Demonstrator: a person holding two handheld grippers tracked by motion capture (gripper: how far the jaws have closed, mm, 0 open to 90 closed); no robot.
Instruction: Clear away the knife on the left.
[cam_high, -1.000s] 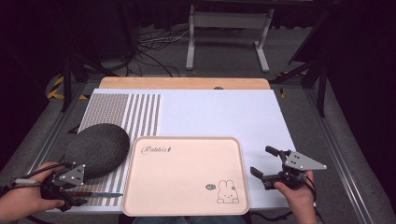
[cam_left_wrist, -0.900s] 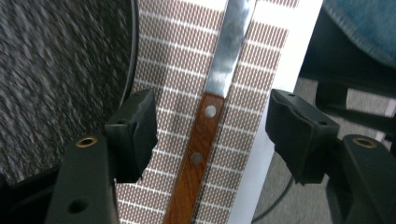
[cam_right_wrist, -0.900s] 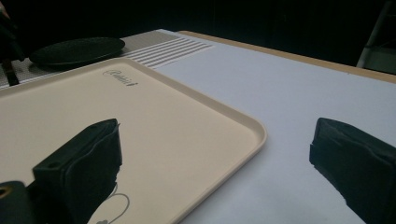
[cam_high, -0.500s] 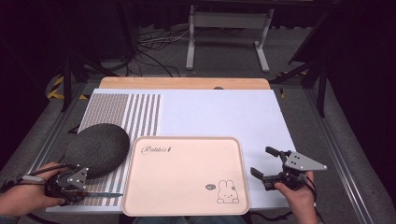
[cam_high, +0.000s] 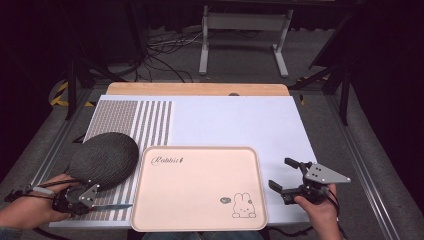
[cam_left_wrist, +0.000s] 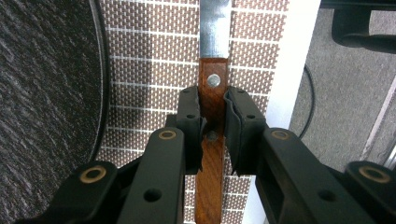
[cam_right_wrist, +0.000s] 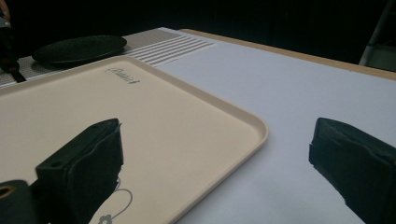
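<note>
1. So far, only the grasp is under way: the left gripper (cam_left_wrist: 212, 135) has just been closing its jaws and now clamps the knife (cam_left_wrist: 212, 140) by its wooden handle.
2. That knife lies flat on the striped mat (cam_high: 145, 120) at the table's near left edge, blade towards the tray (cam_high: 200, 187), just in front of the dark round pad (cam_high: 104, 160).
3. Lifting and placing are, I judge, not yet done; the tray is bare.
4. At right, the right gripper (cam_high: 290, 177) hovers released, jaws wide, just beside the tray.
5. A white sheet (cam_high: 240, 120) covers the table; beyond it are grey floor, cables and a metal stand (cam_high: 243, 37) in a dark room.
</note>
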